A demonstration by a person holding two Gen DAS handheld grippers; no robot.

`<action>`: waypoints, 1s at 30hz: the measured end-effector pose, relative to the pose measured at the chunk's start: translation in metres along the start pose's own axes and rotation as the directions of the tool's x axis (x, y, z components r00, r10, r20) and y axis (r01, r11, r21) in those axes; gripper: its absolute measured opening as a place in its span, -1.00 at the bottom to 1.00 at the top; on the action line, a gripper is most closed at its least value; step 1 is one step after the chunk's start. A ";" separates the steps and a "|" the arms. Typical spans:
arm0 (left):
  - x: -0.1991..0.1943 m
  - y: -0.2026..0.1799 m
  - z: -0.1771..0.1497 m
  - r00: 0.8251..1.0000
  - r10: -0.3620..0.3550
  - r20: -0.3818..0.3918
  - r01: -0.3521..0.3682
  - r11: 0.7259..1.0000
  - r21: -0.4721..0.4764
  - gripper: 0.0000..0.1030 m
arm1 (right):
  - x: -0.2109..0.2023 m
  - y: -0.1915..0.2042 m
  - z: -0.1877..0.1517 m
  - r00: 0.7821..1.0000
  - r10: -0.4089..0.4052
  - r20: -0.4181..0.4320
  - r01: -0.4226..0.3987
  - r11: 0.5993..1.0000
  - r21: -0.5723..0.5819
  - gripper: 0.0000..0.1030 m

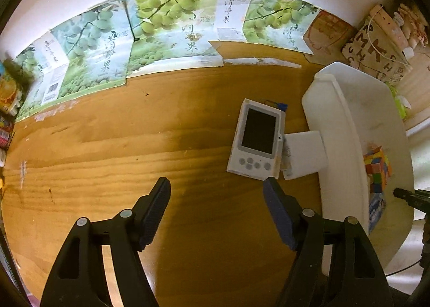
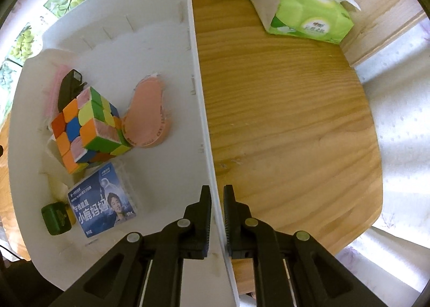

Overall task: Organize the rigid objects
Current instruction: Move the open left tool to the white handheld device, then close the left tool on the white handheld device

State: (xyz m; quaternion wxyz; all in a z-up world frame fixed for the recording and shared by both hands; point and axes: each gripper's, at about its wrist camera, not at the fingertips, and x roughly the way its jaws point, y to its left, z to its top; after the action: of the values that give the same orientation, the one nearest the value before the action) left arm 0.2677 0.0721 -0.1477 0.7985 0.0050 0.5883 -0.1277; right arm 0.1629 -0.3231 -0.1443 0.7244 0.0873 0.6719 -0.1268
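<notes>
Left hand-held gripper (image 1: 216, 194) is hovering wide and empty over the counter (image 1: 107, 151); white handheld console (image 1: 256, 139) is lying flat just ahead beside the bin (image 1: 341, 124). Likely light, stiff, slick-cased; gripping across long edges suits. Right hand-held gripper (image 2: 216, 199) is pinching the bin wall.
</notes>
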 end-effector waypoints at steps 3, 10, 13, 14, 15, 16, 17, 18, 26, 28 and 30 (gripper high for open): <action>0.011 0.001 0.006 1.000 -0.021 -0.020 0.021 1.000 0.014 0.46 | 0.003 0.003 0.001 1.000 -0.016 -0.004 0.016 1.000 0.010 -0.80; 0.034 -0.009 0.021 0.995 -0.065 -0.072 0.067 0.997 0.029 0.47 | 0.003 0.010 0.008 0.998 -0.050 -0.023 0.051 0.998 0.026 -0.76; 0.042 -0.015 0.025 0.993 -0.074 -0.097 0.078 0.996 0.043 0.47 | 0.001 0.012 0.012 0.998 -0.054 -0.028 0.055 0.998 0.031 -0.75; 0.045 -0.018 0.026 0.991 -0.076 -0.108 0.081 0.995 0.050 0.47 | 0.000 0.013 0.012 0.998 -0.055 -0.029 0.056 0.998 0.035 -0.75; 0.047 -0.020 0.026 0.990 -0.077 -0.117 0.084 0.995 0.055 0.47 | 0.000 0.013 0.012 0.998 -0.055 -0.030 0.056 0.998 0.037 -0.75; 0.049 -0.021 0.027 0.989 -0.076 -0.125 0.084 0.995 0.058 0.47 | 0.000 0.011 0.012 0.998 -0.054 -0.031 0.056 0.998 0.040 -0.75; 0.052 -0.023 0.028 0.988 -0.075 -0.135 0.084 0.995 0.061 0.47 | 0.001 0.010 0.012 0.998 -0.053 -0.032 0.054 0.998 0.044 -0.75; 0.053 -0.024 0.028 0.987 -0.075 -0.142 0.084 0.995 0.062 0.47 | 0.000 0.010 0.012 0.998 -0.052 -0.033 0.053 0.997 0.046 -0.75; 0.063 -0.029 0.033 0.980 -0.081 -0.183 0.093 0.994 0.059 0.52 | 0.002 0.008 0.011 0.998 -0.053 -0.039 0.055 0.997 0.058 -0.74; 0.064 -0.028 0.034 0.979 -0.085 -0.187 0.096 0.994 0.048 0.53 | 0.002 0.009 0.011 0.998 -0.053 -0.039 0.056 0.997 0.059 -0.74; 0.066 -0.028 0.036 0.977 -0.091 -0.193 0.100 0.994 0.039 0.53 | 0.002 0.009 0.011 0.998 -0.052 -0.039 0.054 0.997 0.060 -0.74</action>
State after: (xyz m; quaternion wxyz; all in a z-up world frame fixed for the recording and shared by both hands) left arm 0.3134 0.0261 -0.1948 0.7311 0.0082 0.6583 -0.1789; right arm 0.1767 -0.3177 -0.1454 0.7050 0.0940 0.6834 -0.1648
